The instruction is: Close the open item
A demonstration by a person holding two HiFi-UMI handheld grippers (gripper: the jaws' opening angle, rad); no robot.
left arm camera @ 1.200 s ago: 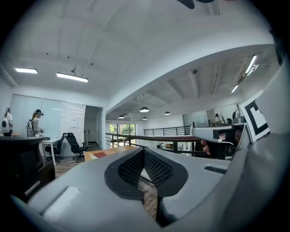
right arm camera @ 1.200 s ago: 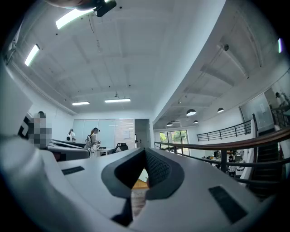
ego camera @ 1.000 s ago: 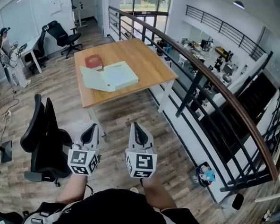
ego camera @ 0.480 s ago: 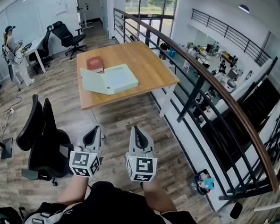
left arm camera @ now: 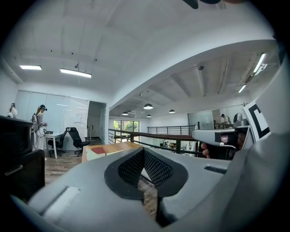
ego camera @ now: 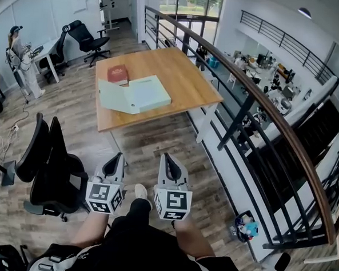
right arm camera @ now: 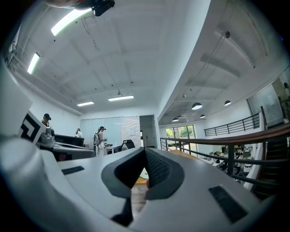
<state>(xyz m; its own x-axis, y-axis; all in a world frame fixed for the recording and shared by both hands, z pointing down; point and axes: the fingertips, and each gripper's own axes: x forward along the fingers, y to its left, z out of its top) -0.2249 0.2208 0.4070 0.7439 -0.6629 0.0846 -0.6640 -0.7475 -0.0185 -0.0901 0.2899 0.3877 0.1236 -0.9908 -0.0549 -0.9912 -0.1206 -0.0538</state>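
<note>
An open pale green binder (ego camera: 133, 94) lies spread on the wooden table (ego camera: 179, 75) ahead, with a red book (ego camera: 117, 74) just behind it. My left gripper (ego camera: 117, 162) and right gripper (ego camera: 168, 162) hang side by side well short of the table, over the wood floor, both shut and empty. In the left gripper view the table (left arm camera: 115, 147) and red book (left arm camera: 98, 150) show far off above the closed jaws. In the right gripper view the jaws are closed with only the far room beyond them.
Black office chairs (ego camera: 47, 164) stand at my left. A dark railing (ego camera: 257, 103) runs along the right, with a lower floor beyond. People stand by a desk (ego camera: 19, 57) at the far left. Another chair (ego camera: 86, 38) stands behind the table.
I have stepped forward: the table and binder sit slightly nearer and lower in the head view, and a shoe now shows between the grippers. Both grippers stay shut.
</note>
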